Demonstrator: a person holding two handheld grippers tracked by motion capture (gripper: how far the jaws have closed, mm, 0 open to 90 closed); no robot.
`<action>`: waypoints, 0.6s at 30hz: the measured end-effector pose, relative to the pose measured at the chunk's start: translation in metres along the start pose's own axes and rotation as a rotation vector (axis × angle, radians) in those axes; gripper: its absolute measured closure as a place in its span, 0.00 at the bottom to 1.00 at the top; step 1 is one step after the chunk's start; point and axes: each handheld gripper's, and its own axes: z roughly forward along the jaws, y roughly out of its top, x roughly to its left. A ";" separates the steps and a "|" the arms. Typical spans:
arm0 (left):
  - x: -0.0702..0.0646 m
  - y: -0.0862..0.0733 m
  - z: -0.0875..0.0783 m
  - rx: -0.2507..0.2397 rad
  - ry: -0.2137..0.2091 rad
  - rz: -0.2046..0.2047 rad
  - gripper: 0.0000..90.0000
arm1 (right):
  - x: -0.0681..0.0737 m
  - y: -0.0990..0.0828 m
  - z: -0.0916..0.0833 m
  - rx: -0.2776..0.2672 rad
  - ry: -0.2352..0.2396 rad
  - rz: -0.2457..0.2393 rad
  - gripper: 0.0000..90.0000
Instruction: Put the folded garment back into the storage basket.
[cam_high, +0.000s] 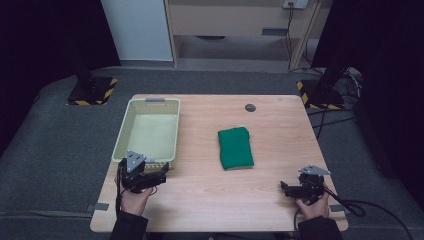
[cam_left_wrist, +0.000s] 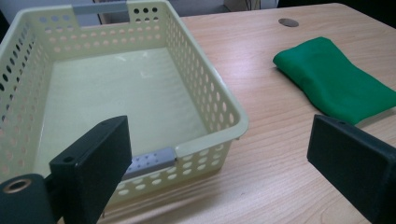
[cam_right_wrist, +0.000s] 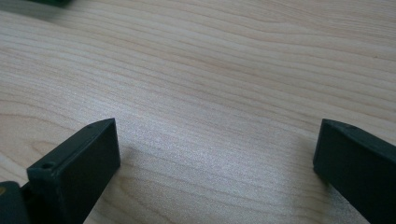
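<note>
A folded green cloth (cam_high: 235, 148) lies flat near the middle of the wooden desk (cam_high: 280, 125), its long side running away from the person, and nothing touches it. In the left gripper view the same cloth (cam_left_wrist: 334, 86) sits to the right of the basket, apart from it, with bare wood between the two. The pale yellow perforated basket (cam_high: 123, 131) stands on the left part of the desk, upright and with nothing in it; grey handle strips mark its near and far short walls. The left tool (cam_high: 159, 175) hovers just at the basket's near right corner, held in the person's left hand (cam_high: 134, 199), its jaws spread wide with nothing between them; seen from its own camera, the jaws frame the basket's (cam_left_wrist: 212, 100) near corner and the strip of desk beside it. The right tool (cam_high: 286, 188) rests low over the near right part of the desk, well apart from the cloth, gripped by the right hand (cam_high: 314, 206); its jaws too stand wide apart and hold nothing, with plain wood grain beneath them in the right gripper view. A small dark round cap (cam_high: 250, 107) is set into the desk beyond the cloth, near the far edge.
</note>
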 end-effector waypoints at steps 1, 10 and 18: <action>-0.001 0.001 0.000 -0.002 -0.002 0.002 0.06 | 0.000 0.000 0.000 -0.001 0.000 -0.003 0.01; -0.008 0.009 0.004 -0.003 -0.007 0.029 0.06 | 0.000 0.000 0.000 0.000 0.000 0.000 0.01; -0.011 0.016 0.007 -0.008 -0.018 0.036 0.06 | 0.000 0.000 0.000 0.000 0.000 0.000 0.01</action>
